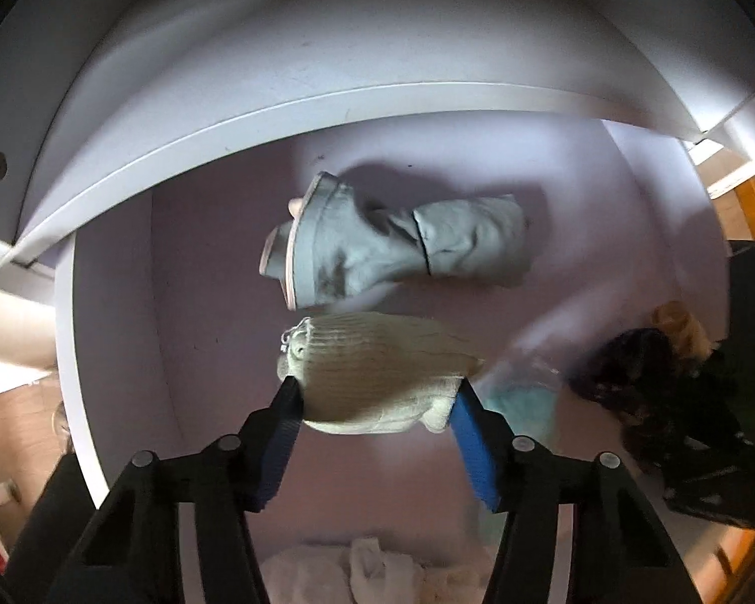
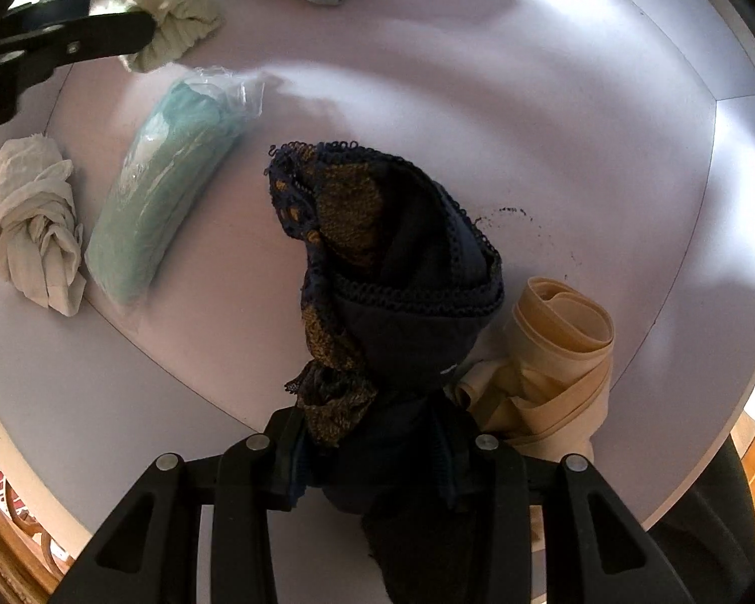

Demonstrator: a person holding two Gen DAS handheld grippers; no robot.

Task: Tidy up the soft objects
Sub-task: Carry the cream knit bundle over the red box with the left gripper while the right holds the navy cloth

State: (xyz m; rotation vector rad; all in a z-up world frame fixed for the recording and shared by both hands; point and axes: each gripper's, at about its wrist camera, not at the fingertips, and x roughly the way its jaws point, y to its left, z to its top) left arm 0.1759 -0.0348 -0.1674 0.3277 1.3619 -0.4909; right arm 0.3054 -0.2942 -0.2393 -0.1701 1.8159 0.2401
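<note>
My left gripper (image 1: pixel 376 395) points down into a white compartment. Its blue pads press on both sides of a cream knitted bundle (image 1: pixel 377 372), just above the pale floor (image 1: pixel 201 302). The right wrist view shows one of its black fingers (image 2: pixel 116 32) against the same cream bundle (image 2: pixel 176 5). My right gripper (image 2: pixel 372 453) is shut on a dark navy lace garment (image 2: pixel 402 261) with gold-brown patches, which stands up between the jaws. That dark garment (image 1: pixel 654 392) also shows at the right edge of the left wrist view.
A grey cloth bundle (image 1: pixel 392 246) lies behind the cream one. A teal item in clear wrap (image 2: pixel 166 201), a crumpled white cloth (image 2: pixel 30 221) and a folded beige band (image 2: pixel 553 352) rest on the floor (image 2: pixel 478 100). A white shelf edge (image 1: pixel 277 116) overhangs the back.
</note>
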